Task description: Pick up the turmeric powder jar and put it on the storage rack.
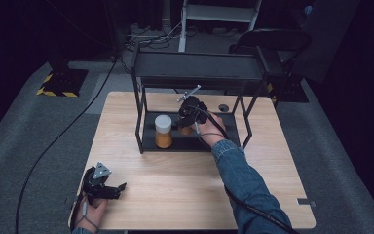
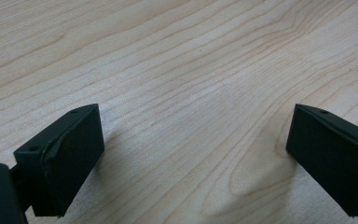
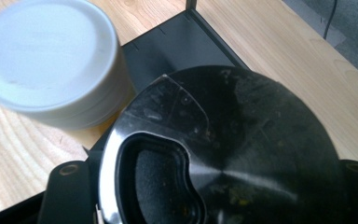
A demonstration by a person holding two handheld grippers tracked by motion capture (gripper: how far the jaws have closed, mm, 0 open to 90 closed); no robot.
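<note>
A black-lidded jar (image 3: 233, 149) is held clamped between the jaws of the right gripper (image 1: 191, 117), which is reached in under the top shelf of a black metal rack (image 1: 195, 68) standing at the far middle of the wooden table (image 1: 185, 195). The jar, with orange contents showing beneath the gripper in the high view, is close above or on the rack's lower shelf (image 3: 177, 46), just beside a white-lidded jar (image 1: 163, 130) of orange powder that stands there already. The step in hand is judged to be the setting down of the held jar. Next, it must be lowered flat onto the shelf, clear of its neighbour, before the jaws are eased apart. The left gripper (image 2: 193, 154) is rested near the table's near-left corner, its jaws wide apart and empty.
</note>
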